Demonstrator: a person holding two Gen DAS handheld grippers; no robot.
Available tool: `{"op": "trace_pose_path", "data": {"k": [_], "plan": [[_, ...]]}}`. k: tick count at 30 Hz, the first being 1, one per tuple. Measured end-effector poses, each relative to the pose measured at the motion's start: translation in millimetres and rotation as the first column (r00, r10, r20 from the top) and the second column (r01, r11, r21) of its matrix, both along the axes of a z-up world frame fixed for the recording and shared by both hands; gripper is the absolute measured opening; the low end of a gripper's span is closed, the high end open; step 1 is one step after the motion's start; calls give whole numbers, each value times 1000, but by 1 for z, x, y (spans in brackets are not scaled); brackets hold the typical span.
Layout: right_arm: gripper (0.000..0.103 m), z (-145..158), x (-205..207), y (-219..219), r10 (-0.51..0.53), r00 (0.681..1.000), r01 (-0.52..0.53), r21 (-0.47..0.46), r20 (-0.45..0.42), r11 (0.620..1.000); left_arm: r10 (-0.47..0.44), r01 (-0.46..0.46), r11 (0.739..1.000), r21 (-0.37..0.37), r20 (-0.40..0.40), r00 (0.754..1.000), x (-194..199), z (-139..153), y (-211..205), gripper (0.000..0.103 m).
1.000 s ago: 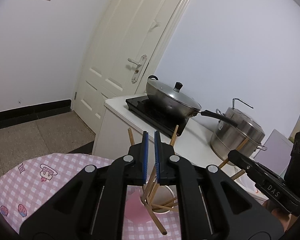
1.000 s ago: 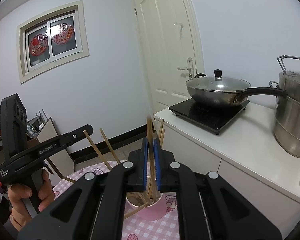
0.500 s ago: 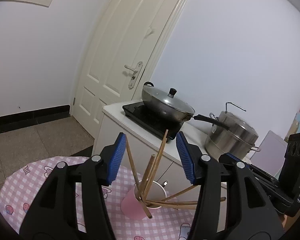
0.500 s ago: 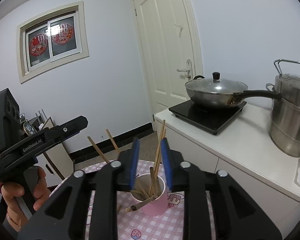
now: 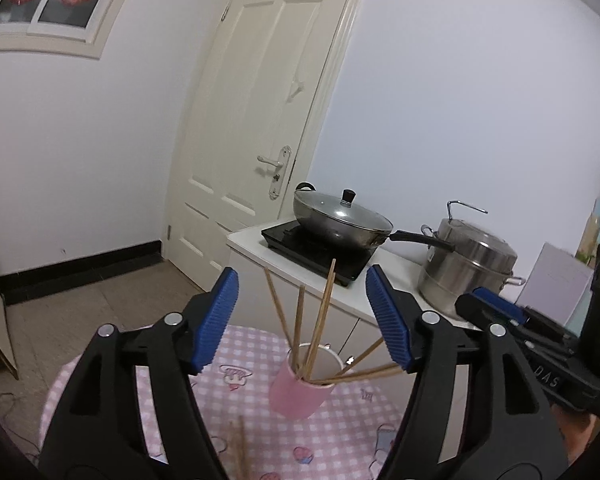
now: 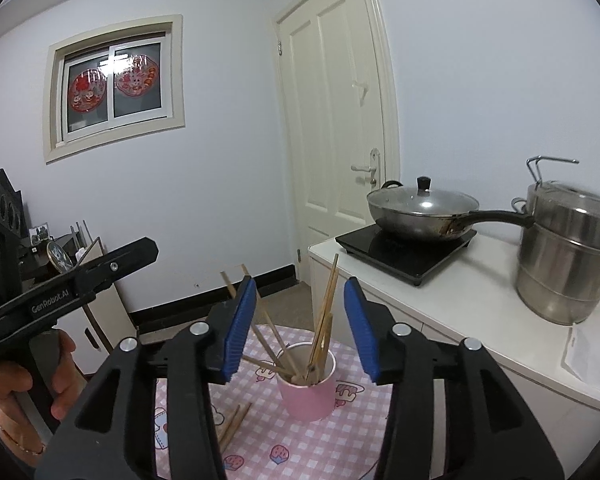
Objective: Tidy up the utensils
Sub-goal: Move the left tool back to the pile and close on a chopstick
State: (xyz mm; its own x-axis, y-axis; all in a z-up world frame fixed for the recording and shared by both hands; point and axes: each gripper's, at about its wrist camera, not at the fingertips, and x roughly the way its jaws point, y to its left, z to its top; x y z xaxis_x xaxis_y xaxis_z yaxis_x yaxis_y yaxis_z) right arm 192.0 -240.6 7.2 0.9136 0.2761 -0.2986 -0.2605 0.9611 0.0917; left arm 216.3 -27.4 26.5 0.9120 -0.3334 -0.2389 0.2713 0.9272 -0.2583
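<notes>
A pink cup (image 5: 300,394) (image 6: 309,390) stands on the pink checked tablecloth (image 5: 340,446) (image 6: 300,450) with several wooden chopsticks (image 5: 321,312) (image 6: 327,304) fanned out in it. A few loose chopsticks (image 5: 241,450) (image 6: 231,424) lie on the cloth on the near side of the cup. My left gripper (image 5: 302,276) hangs back from the cup, its jaws opening, with nothing pressed between the blue pads. My right gripper (image 6: 300,282) is likewise back from the cup, jaws opening and empty. A hand (image 6: 20,384) holds the left gripper's handle.
Beyond the table a white counter (image 6: 480,300) carries a black hob with a lidded wok (image 5: 340,216) (image 6: 420,208) and a steel steamer pot (image 5: 466,268) (image 6: 568,256). A cream door (image 5: 268,140) is behind. A low cabinet with clutter (image 6: 60,256) stands left.
Both grippers were shut over the cup with chopsticks at their pads. They have opened, let go and drawn back and upward; the chopsticks now stand in the cup.
</notes>
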Motion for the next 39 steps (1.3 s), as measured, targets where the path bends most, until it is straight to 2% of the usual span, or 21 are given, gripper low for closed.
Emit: {"op": "trace_pose_path", "data": {"k": [8,15,23,30,34,37,39], "plan": [[54,-6,-43,16,-28,996,32,-48,80,998,30,-32,998,51,41,999,-45,-9,10,73],[60,-28,-63,32,-32,995,41,-91,93,995,50,-53,995,84,38,998,-69,-28,20,79],[63,-59,-68,47,-13,999,16,-98,34,995,62,-55,991,118,-57,996,-74,-70,39,79],[63,-88,-67,56,4,999,-8,-80,-41,997,87,-61,988,144,-178,980,-63,-113,55,79],[63,-109,-63,57,12,995,-18,-65,-97,998,95,-46,983,180,-270,958,-51,-138,56,79],[63,-122,-62,60,18,990,-26,-55,-139,998,68,-7,984,179,-337,939,-40,-153,51,79],[63,-133,-59,60,23,985,-33,-52,-171,998,59,19,981,192,-392,918,-32,-166,45,79]]}}
